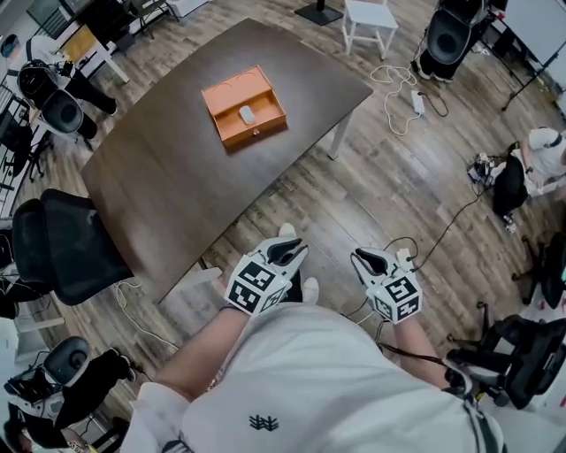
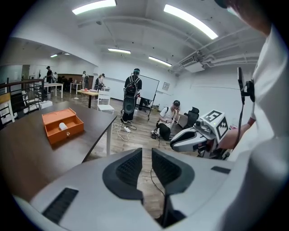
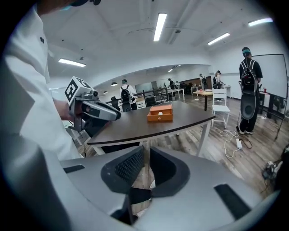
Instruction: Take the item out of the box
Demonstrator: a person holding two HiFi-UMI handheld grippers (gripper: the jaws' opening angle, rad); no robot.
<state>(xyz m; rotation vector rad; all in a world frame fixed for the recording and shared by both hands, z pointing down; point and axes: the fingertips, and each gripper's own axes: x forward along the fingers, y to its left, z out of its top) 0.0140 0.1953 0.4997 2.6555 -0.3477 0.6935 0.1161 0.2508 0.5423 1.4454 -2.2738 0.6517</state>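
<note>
An open orange box (image 1: 232,95) stands on the dark table (image 1: 168,177), with a small white item (image 1: 247,114) lying inside it. The box (image 2: 67,134) and the item (image 2: 62,126) also show far off in the left gripper view, and the box (image 3: 160,118) sits small in the right gripper view. Both grippers hang close to my body over the floor, well short of the table. My left gripper (image 1: 290,249) has a narrow gap between its jaws and holds nothing. My right gripper (image 1: 369,258) is likewise slightly open and empty.
Black office chairs (image 1: 62,243) stand at the table's left edge. A white stool (image 1: 370,22) and a black wheeled unit (image 1: 451,35) are beyond the table's far corner. Cables (image 1: 402,97) trail over the wooden floor on the right. Several people are in the room.
</note>
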